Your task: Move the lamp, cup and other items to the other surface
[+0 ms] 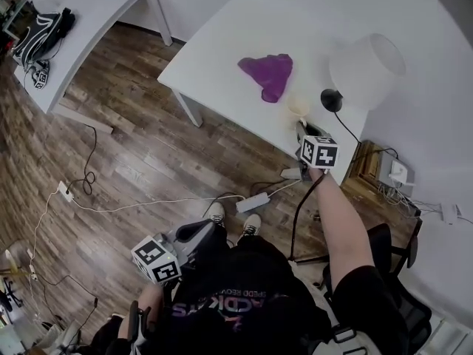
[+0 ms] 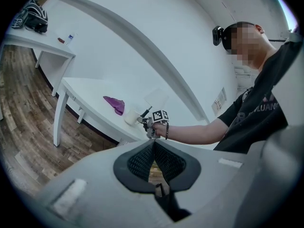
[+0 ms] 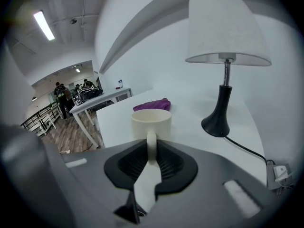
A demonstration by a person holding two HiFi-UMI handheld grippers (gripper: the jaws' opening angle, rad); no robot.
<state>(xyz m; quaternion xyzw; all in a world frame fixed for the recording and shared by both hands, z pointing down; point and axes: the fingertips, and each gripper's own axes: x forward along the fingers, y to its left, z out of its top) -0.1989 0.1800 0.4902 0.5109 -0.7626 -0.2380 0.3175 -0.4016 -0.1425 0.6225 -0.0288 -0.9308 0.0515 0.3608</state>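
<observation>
Left gripper: low by the person's lap and well apart from the things. Its fingers are clenched tip to tip with nothing between them.
Far tabletop: upper left in the head view, across open floor. I judge it to be the surface the things go to.
Purple cloth: lies on the near tabletop, farthest left of the three things there.
Cup: pale and upright, near the tabletop's front edge. I cannot tell whether it has left the surface.
Right gripper: its fingers are grasping the cup by its handle.
Lamp: white shade, with a black base just beside the cup. Its cord trails off to the right.
Step in hand: probably lifting the cup away. A handle grip lets it swing, so keep it level, raise it straight up, then draw it left, clear of base and cord.
Writing: the shirt has printed letters, too warped to read. The cubes on the grippers show only square markers.
</observation>
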